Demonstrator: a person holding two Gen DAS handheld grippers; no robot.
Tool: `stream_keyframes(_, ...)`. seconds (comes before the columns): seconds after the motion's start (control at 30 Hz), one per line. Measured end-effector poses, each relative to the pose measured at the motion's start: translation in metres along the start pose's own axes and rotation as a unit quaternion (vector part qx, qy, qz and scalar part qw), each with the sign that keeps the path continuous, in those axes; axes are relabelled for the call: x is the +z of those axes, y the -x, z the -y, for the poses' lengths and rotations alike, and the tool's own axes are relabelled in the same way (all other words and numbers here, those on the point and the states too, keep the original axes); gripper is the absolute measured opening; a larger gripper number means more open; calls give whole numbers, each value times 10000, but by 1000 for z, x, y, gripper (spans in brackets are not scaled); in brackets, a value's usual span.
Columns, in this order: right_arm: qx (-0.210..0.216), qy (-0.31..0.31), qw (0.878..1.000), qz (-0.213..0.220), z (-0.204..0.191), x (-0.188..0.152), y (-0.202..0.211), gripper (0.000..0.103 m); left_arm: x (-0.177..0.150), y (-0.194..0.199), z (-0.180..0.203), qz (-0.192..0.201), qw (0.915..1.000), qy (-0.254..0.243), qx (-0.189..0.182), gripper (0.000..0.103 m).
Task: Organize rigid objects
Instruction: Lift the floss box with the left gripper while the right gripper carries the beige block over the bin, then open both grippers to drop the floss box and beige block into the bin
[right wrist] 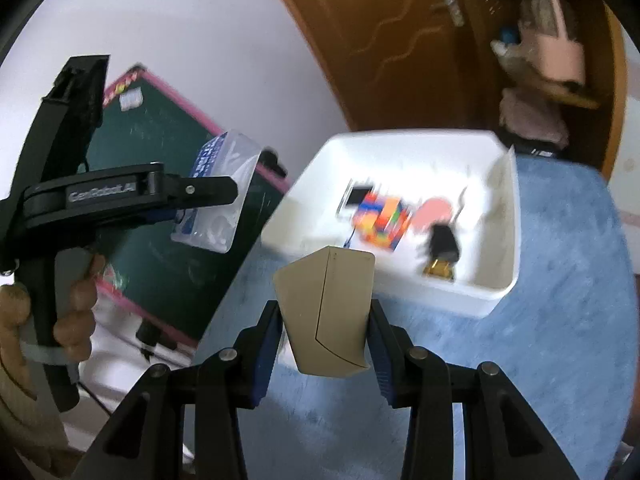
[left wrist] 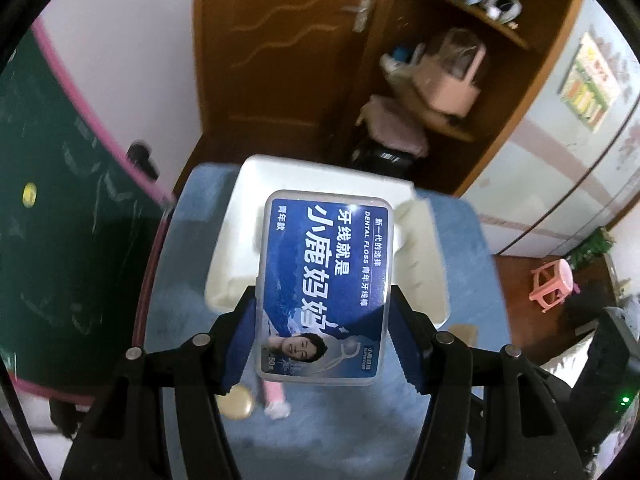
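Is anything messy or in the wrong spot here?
A round tan thing and a pink stick lie loose on the blue cloth, outside the white bin. Nothing looks spilled or broken.

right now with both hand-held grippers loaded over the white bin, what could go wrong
1. The left hand-held gripper pinches the dental floss box only near its lower end, so the box might pivot or slip.
2. The beige box in the right hand-held gripper looks tilted; it could land askew.
3. The white bin already holds a colourful cube and other items, so drops might knock them.
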State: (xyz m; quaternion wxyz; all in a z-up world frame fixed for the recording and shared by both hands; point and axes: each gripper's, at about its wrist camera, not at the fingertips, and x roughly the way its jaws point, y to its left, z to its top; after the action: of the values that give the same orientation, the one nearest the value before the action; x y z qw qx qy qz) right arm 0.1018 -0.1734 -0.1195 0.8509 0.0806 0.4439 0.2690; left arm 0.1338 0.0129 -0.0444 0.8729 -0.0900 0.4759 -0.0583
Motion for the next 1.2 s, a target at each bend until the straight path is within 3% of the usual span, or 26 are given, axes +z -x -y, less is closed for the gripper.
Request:
stream_keyframes(0.23,-556,-235,9969,499,15,45,12,42,49,-10,35,299,9985,-373,-280,65)
stream_keyframes(0.43,-1213,-707,9877,683,39,68,-6,42,70,-69,55,-59,9978,-546,-371,65)
stream_keyframes(0.8,-1776,-1124,9777,27,77,64,-88,42,50,-187,68,-1181,9853,-1237,-20,65)
stream_keyframes(1.2,-2112,-941,9707,-650,90,40,-136,43,38,-222,52,-1739,9779,-1153,140,66)
